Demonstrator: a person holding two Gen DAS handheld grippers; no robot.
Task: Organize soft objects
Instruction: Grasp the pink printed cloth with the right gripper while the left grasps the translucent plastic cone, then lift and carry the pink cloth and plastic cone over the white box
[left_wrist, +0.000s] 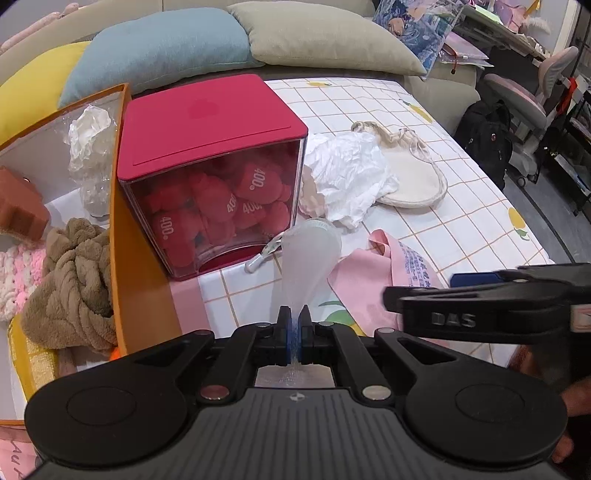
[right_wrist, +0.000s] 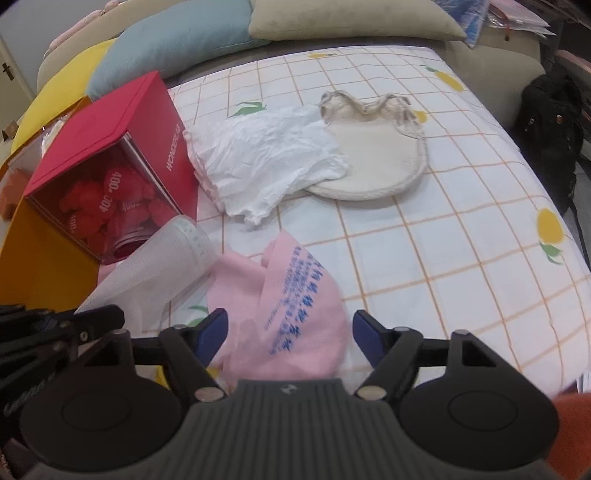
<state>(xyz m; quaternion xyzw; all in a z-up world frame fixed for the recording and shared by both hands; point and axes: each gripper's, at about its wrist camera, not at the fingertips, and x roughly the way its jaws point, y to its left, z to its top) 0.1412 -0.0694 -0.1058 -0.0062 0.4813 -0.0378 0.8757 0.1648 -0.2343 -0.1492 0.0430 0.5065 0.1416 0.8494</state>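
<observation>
"400." on red plush pieces (left_wrist: 255, 181); "DAS" on right gripper (left_wrist: 453, 319)

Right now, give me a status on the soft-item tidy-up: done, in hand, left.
Done: a brown plush item and a pink-white knit lie in the orange box.
In hand: the left claw is shut on a white mesh bag; the right claw is open over the pink bag.
Left: crumpled white bag, cream pouch.
</observation>
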